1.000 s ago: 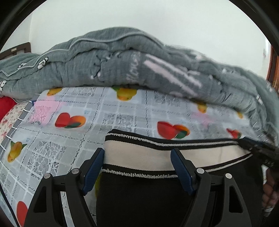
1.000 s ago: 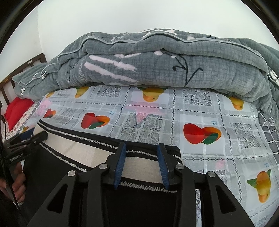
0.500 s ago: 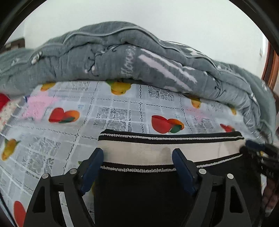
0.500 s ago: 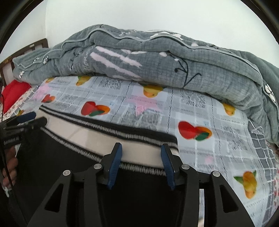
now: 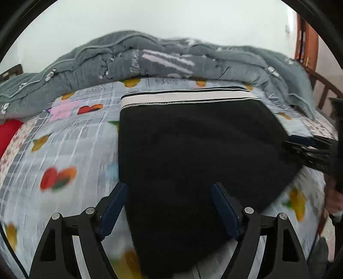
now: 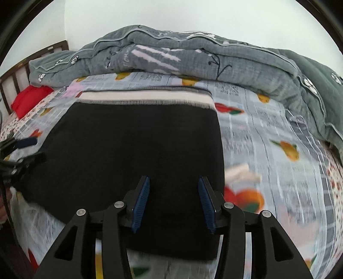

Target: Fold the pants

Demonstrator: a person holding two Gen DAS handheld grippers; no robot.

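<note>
— What's behind the bed?
— A plain white wall (image 6: 193, 15), evenly lit.
— And on the bed?
— A fruit-print sheet (image 6: 268, 128), a rumpled grey quilt (image 6: 214, 55) heaped along the far side, and a red pillow (image 6: 30, 98) by the dark wooden headboard (image 6: 19, 73).

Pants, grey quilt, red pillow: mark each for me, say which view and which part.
pants (image 6: 137, 137): right wrist view, middle of the black fabric.
grey quilt (image 6: 235, 55): right wrist view, upper fold of the bundle behind the pants.
red pillow (image 6: 30, 98): right wrist view, centre of its visible face by the headboard.
</note>
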